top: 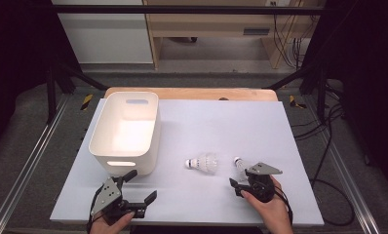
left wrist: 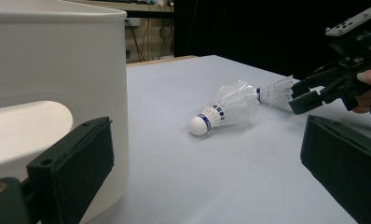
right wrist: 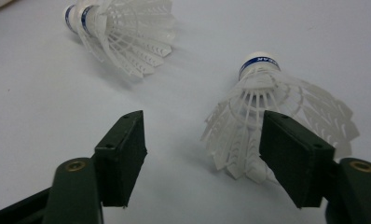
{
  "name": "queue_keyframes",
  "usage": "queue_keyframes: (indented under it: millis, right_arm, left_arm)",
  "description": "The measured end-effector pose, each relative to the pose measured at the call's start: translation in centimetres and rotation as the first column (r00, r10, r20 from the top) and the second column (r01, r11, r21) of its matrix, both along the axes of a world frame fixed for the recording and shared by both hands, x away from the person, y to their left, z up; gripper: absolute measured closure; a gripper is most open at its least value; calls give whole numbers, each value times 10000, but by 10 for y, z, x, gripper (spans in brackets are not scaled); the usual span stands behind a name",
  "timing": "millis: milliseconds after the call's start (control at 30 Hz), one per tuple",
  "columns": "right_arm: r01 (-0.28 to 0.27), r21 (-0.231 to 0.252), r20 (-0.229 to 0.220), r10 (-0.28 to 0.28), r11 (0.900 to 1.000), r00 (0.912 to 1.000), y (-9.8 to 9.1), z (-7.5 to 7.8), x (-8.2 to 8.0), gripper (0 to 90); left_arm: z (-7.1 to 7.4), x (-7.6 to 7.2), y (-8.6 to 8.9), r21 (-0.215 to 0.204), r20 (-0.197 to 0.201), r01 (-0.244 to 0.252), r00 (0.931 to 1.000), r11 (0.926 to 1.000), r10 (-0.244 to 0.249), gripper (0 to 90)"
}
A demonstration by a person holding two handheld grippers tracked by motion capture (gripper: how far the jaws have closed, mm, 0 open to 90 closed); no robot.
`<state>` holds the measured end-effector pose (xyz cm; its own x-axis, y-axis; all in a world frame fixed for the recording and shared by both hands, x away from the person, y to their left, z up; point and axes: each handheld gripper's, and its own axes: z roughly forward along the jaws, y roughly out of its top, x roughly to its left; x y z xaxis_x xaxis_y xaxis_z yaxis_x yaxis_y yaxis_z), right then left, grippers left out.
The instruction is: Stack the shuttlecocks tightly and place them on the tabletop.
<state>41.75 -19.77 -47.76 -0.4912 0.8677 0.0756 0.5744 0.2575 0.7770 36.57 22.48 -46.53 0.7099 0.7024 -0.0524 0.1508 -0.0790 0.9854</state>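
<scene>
Two white feathered shuttlecocks lie on the white tabletop (top: 216, 122). One shuttlecock (top: 203, 163) (left wrist: 225, 109) (right wrist: 123, 32) lies on its side in the middle. The second shuttlecock (top: 239, 163) (right wrist: 267, 107) (left wrist: 277, 91) lies just right of it, cork pointing away from my right gripper (top: 238, 176) (right wrist: 204, 149). Its skirt reaches between the open jaws, close against the right-hand pad (right wrist: 291, 154), while the left-hand pad stands apart from it. My left gripper (top: 143, 185) (left wrist: 202, 172) rests open near the front edge with nothing between its jaws, just in front of a white bin (top: 126, 131) (left wrist: 58, 70).
The bin stands on the left half of the tabletop and looks hollow, with a handle slot in its near wall. A wooden edge (top: 192, 92) runs along the far side. Black frame struts and cables (top: 328, 126) flank the table on the right.
</scene>
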Motion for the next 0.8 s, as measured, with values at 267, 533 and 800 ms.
queue_keyframes:
  millis: [267,533,800]
  right_arm:
    - [409,239,53,-411,9989,9991,4,-2,11,469]
    - [728,189,-33,-728,9972,9973,4,-5,16,537]
    - [968,171,129,-970,9952,9952,3,-5,15,655]
  left_arm:
    - [0,0,-1,4,8,34,10000,10000,-34,26]
    - [0,0,0,18,-5,29,10000,10000,-29,27]
    - [0,0,0,17,2,32,10000,10000,-32,27]
